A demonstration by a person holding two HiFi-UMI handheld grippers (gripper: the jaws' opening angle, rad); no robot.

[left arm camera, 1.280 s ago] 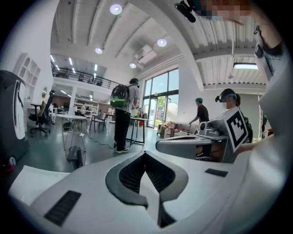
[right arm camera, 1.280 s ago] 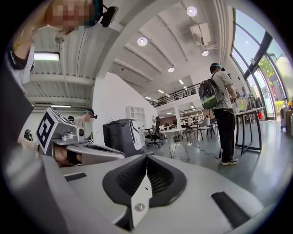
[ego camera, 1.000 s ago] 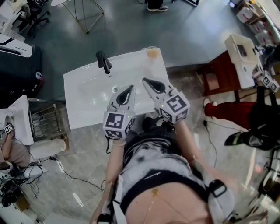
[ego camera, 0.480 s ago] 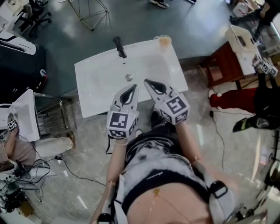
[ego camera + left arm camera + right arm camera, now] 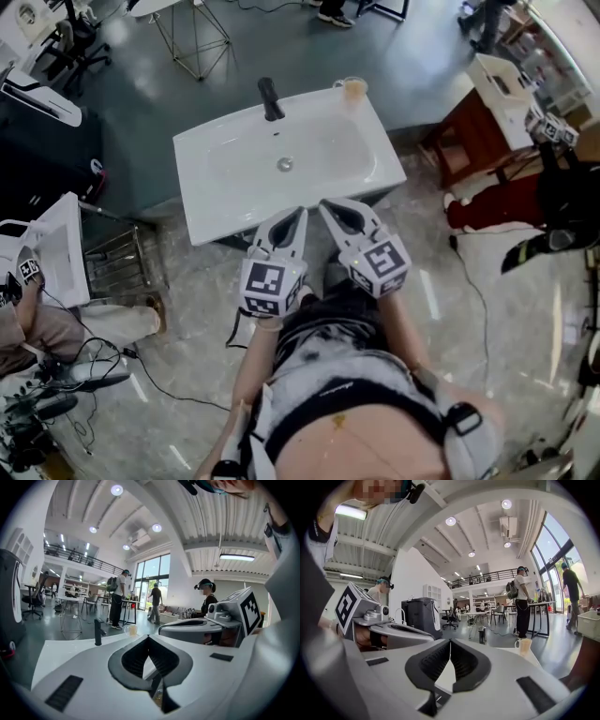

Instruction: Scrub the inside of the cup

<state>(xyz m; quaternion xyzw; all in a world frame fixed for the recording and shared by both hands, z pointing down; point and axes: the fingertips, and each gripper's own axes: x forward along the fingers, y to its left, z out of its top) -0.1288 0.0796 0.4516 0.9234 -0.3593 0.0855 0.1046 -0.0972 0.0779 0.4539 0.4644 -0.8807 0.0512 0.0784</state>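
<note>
Our left gripper [image 5: 296, 217] is clenched, its ribbed pads pressed tip to tip with nothing between them. Our right gripper [image 5: 329, 205] is closed and empty in the same way. Neither has anything to carry, so we hold them side by side in front of the body, pointing almost level towards the washbasin [image 5: 217, 217]. Both tips sit at its near rim rather than over the bowl.

Beyond them the white bowl lies bare around the drain [image 5: 285, 164], and the dark faucet [image 5: 271, 98] rises at the middle of the back edge. The cup [image 5: 354, 88] stands upright on the far right corner of the basin, right of the faucet and well apart from both grippers. It is pale with an amber tint. That corner probably keeps it steady on the flat ledge and close to the water. We see no brush or sponge in any view.

With empty grippers and the cup standing alone, the scene fits the moments before we take the cup up as well as those after it has been set back.
</note>
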